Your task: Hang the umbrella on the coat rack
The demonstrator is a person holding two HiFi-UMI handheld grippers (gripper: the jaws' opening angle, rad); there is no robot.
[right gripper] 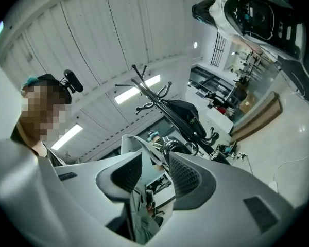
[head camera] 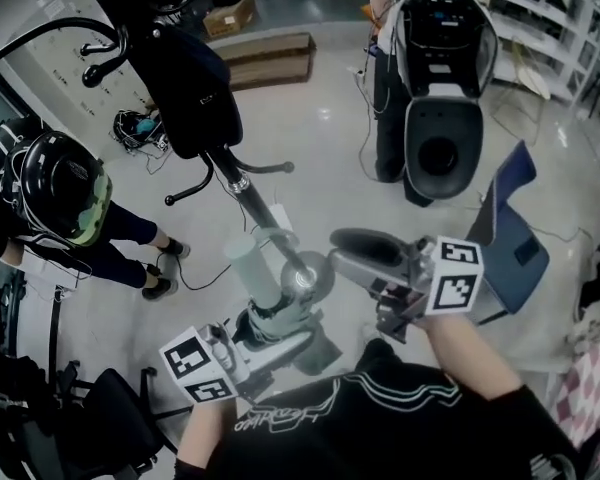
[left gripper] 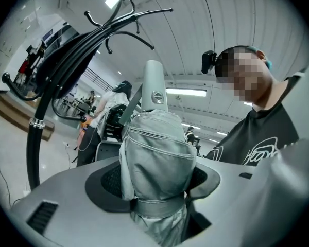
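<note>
A folded grey umbrella (head camera: 267,290) stands upright between the jaws of my left gripper (head camera: 290,333), which is shut on its wrapped fabric (left gripper: 157,158) just above the strap band. Its pale handle (left gripper: 153,89) points up. My right gripper (head camera: 337,255) hovers right next to the umbrella's top. In the right gripper view this gripper (right gripper: 152,164) is open; a loose fold of umbrella fabric (right gripper: 140,210) lies low between the pads without being pressed. The black coat rack (head camera: 252,196) rises just beyond, its curved hooks (left gripper: 126,22) overhead and a dark bag (head camera: 185,88) hanging from it.
A crouching person in a helmet (head camera: 62,190) is left of the rack. A white machine (head camera: 445,78) with a person behind it stands at the back right. A blue chair (head camera: 515,230) is on the right, a black chair (head camera: 110,418) at lower left, and cables (head camera: 135,128) lie on the floor.
</note>
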